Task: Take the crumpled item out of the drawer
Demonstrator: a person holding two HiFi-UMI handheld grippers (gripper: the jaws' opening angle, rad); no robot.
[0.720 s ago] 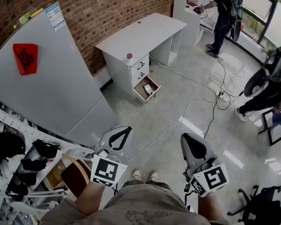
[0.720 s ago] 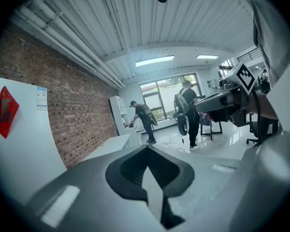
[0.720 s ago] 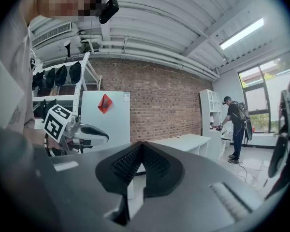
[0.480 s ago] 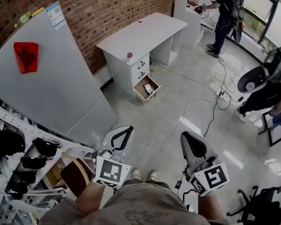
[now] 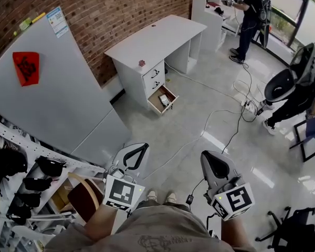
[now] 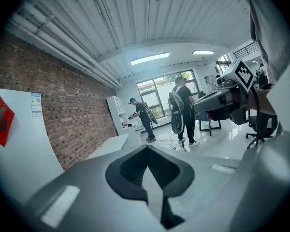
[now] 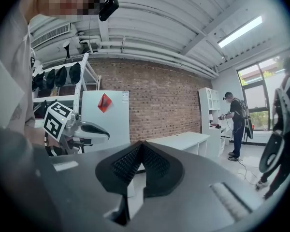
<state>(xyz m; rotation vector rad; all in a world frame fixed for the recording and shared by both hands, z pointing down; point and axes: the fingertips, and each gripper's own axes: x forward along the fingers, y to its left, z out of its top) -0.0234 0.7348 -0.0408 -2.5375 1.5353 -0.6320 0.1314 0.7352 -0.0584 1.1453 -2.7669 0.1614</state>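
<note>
As I judge it, nothing of the task is done yet: I stand well apart from the table (image 5: 157,35), with open floor between. The bottom drawer (image 5: 156,104), under the table's front edge by the corner nearest me, is pulled open. A pale item (image 5: 165,100) lies inside, too small to call crumpled. My left hand-held gripper (image 5: 139,151) and right hand-held gripper (image 5: 212,163) are clenched on nothing. Left to do: approach, reach in, grasp, lift out
</note>
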